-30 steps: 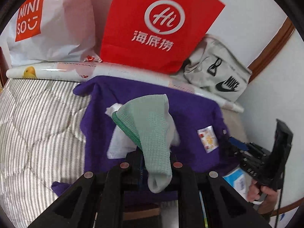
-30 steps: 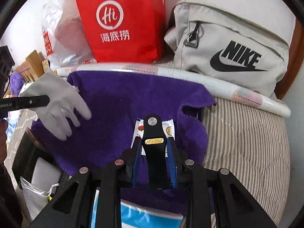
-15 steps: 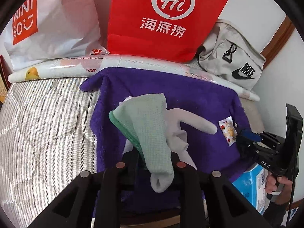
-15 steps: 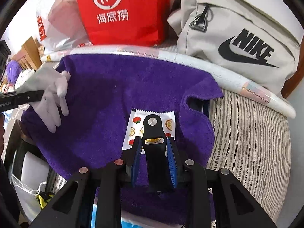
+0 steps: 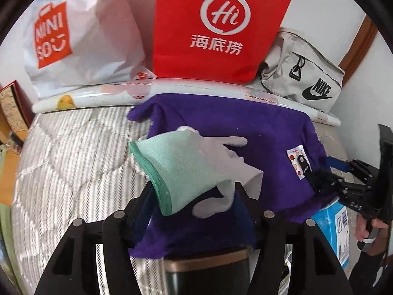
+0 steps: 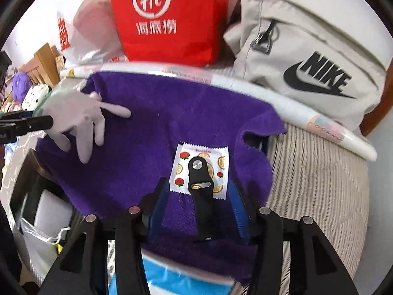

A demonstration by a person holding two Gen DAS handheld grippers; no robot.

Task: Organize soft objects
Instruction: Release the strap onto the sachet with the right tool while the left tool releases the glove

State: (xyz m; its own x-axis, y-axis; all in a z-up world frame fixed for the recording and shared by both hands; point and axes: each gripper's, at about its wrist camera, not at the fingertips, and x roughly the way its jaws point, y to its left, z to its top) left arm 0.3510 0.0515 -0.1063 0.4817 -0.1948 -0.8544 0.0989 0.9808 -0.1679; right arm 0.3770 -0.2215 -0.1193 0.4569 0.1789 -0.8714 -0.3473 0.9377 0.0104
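Both grippers are letting go at once over the purple towel (image 6: 157, 127), which lies spread on the striped quilt (image 6: 319, 184) in front of the red paper bag (image 5: 221, 24). The jaws of the left gripper (image 5: 196, 196) have just been opening: they stand about half apart, and the mint-green cloth (image 5: 176, 167) and white glove (image 5: 228, 157) lie draped between them, with no pad visibly pressing on either. Seen from the right wrist, the glove's fingers already rest on the towel's left part.

The right gripper (image 6: 196, 196) has likewise just been opening. Its blue pads stand clear on both sides of the black strap (image 6: 200, 189), which lies loose on the towel's right part, its tip across the fruit-printed sachet (image 6: 181, 169) (a hard little item among the soft ones, oddly).

So the step in hand looks like the release of things gathered onto the towel. Next, I judge, each gripper must draw back from the towel without dragging anything along; the cloth overhangs the left jaw and could snag. Whether the towel is then to be folded over its load cannot be told from here.
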